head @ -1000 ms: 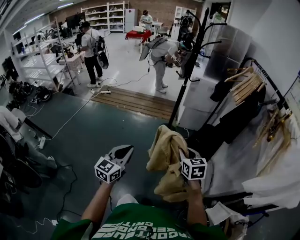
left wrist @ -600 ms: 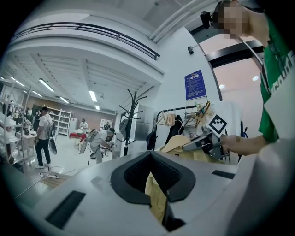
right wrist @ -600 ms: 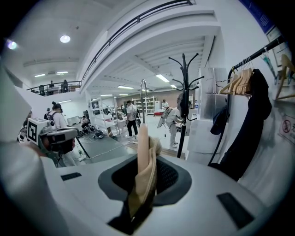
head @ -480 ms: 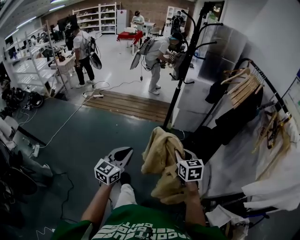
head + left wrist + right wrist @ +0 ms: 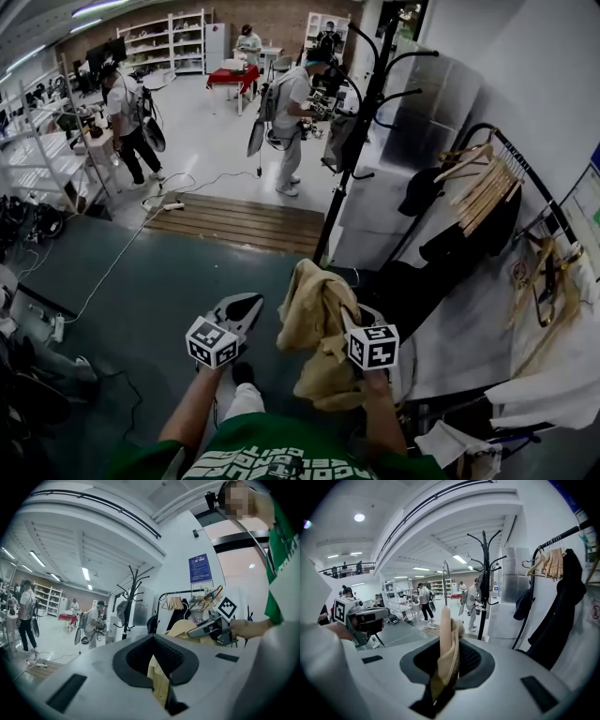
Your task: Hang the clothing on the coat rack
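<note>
A tan garment [image 5: 314, 323] hangs bunched from my right gripper [image 5: 361, 323], which is shut on a fold of it [image 5: 446, 653]. My left gripper [image 5: 246, 307] is held out to the left of the cloth and apart from it. Its jaws stand a narrow gap apart with nothing in them, and the tan cloth [image 5: 159, 681] shows through that gap. The black coat rack [image 5: 361, 141] stands ahead on the right, with a grey item on one hook. It also appears in the right gripper view [image 5: 483, 578] and the left gripper view [image 5: 133, 592].
A clothes rail [image 5: 511, 150] with wooden hangers [image 5: 483, 183] and dark garments [image 5: 469, 239] runs along the right wall. A wooden floor panel [image 5: 239, 223] and a cable [image 5: 103, 272] lie ahead. Several people [image 5: 286, 112] work farther back, by white shelving [image 5: 52, 155].
Both grippers and the garment have moved forward toward the coat rack, which now stands closer. The grip on the garment is unchanged.
</note>
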Demonstrator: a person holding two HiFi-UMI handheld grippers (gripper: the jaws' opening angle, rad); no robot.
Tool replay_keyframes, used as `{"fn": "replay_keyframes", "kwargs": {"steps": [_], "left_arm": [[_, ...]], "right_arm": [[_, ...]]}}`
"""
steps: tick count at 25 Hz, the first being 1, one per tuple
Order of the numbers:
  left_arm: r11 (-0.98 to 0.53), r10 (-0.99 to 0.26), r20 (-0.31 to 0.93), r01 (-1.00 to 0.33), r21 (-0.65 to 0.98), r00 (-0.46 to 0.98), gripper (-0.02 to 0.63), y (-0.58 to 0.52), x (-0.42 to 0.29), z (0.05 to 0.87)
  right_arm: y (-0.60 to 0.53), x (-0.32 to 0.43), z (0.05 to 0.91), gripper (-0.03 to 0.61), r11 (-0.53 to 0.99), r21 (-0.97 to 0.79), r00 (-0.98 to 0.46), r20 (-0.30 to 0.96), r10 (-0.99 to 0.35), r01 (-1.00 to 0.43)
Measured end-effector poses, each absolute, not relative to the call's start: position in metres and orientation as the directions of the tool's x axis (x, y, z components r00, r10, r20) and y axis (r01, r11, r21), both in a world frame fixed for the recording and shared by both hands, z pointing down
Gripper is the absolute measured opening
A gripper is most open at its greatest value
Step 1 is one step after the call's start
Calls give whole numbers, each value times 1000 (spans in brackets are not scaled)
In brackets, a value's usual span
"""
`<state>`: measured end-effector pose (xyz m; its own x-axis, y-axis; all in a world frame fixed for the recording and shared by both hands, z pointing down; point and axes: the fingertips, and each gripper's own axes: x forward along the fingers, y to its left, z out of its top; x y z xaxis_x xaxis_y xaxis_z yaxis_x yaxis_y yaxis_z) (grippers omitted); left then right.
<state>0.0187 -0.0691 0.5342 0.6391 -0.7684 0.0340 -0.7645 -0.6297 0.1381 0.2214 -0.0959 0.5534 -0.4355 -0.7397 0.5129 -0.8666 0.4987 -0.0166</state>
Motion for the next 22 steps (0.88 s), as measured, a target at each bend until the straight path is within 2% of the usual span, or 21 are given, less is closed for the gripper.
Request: {"fn": "replay_keyframes", "kwargs": {"steps": [22], "left_arm": [[-712, -693, 12, -686, 151, 721, 5, -208, -39, 520]], "right_arm": [[-215, 158, 535, 72, 416, -4, -359, 510, -782, -910]]}}
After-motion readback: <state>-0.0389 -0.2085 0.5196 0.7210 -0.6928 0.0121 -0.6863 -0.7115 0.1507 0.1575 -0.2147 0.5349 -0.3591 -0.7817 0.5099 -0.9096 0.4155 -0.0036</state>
